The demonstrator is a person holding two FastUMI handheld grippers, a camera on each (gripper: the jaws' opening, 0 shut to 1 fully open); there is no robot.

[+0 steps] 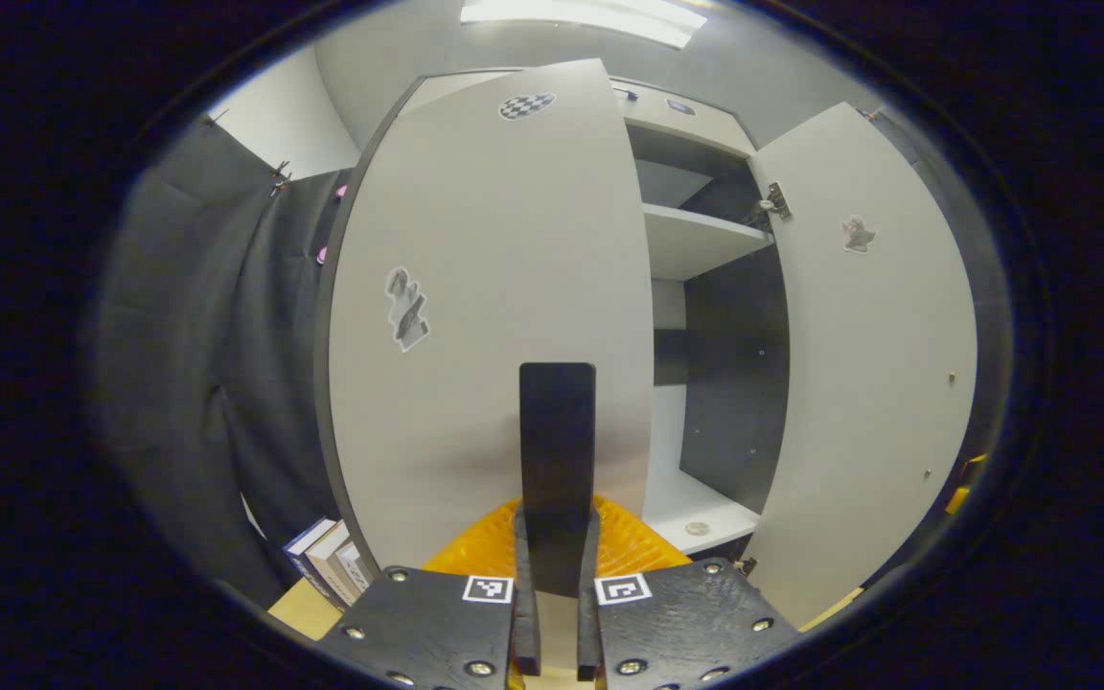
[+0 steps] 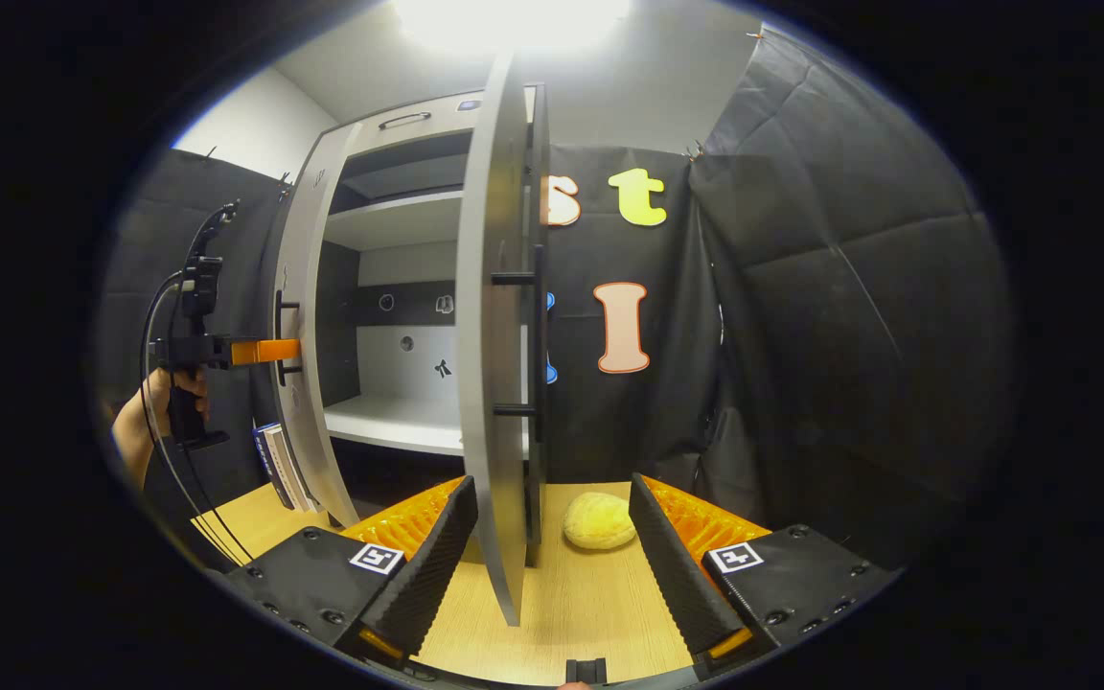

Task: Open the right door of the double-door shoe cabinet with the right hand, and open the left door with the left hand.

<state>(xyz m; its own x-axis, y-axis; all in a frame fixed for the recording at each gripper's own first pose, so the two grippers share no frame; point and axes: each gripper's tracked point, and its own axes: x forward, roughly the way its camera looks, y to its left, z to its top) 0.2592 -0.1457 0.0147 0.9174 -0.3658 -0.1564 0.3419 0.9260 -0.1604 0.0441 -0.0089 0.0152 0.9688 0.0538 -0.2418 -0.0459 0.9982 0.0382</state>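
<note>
Gripping left door handle [image 1: 557, 450] (both doors ajar)

matt doors [image 1: 485, 316] — wood-grain tabletop [image 2: 571, 594], cloth wall [image 2: 849, 316]

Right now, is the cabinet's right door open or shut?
Open: the right door stands swung out edge-on, baring the shelves inside.

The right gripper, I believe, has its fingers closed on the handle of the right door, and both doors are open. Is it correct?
Not quite. In the right gripper view the right gripper has its fingers open, one on each side of the right door's edge, gripping nothing; the handle sits higher. Both doors are open, the left door too.
</note>
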